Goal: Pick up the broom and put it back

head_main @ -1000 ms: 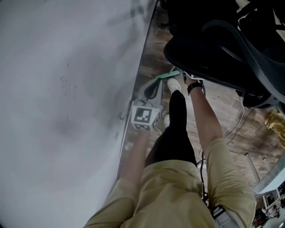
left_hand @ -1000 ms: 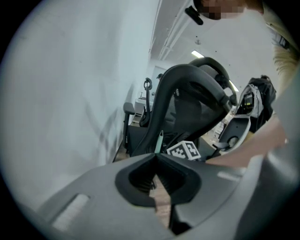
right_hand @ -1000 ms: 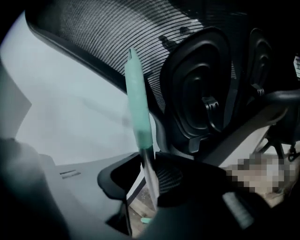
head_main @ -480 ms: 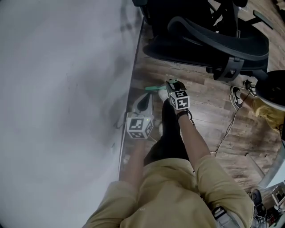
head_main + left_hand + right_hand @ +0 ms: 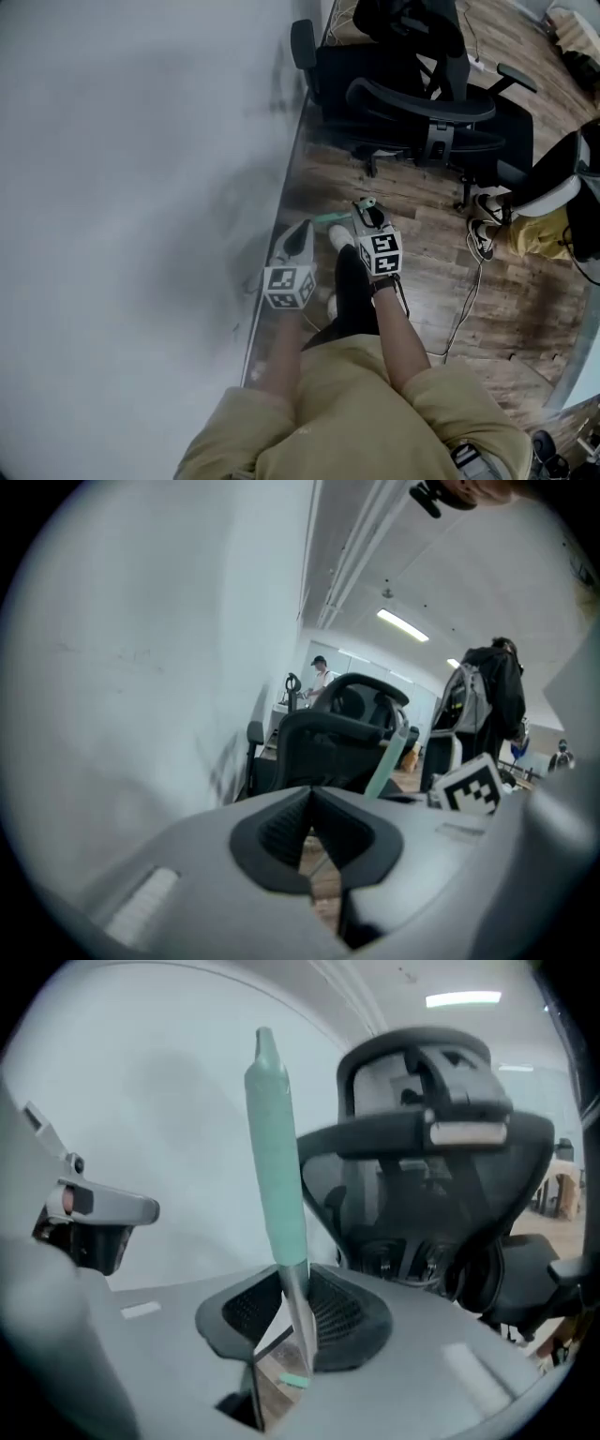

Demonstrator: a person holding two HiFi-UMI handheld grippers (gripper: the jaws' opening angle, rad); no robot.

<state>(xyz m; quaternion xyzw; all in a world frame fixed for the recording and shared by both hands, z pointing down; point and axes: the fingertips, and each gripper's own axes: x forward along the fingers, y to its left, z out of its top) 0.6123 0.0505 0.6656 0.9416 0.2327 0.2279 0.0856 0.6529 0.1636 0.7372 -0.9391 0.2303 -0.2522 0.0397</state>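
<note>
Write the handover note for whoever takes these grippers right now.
Left gripper: shut, empty, near the white wall.
Right gripper: shut on the broom, on its metal shaft just below the green grip, handle upright.
Done: broom gripped; its head is out of view.
Left: put it back; its storage spot is not in view.

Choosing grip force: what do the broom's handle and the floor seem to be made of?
Broom handle's sleeve: matte mint-green, probably plastic or rubber. Its thin shaft: glossy grey, likely metal. Floor: brown grained planks, wood or laminate.
</note>
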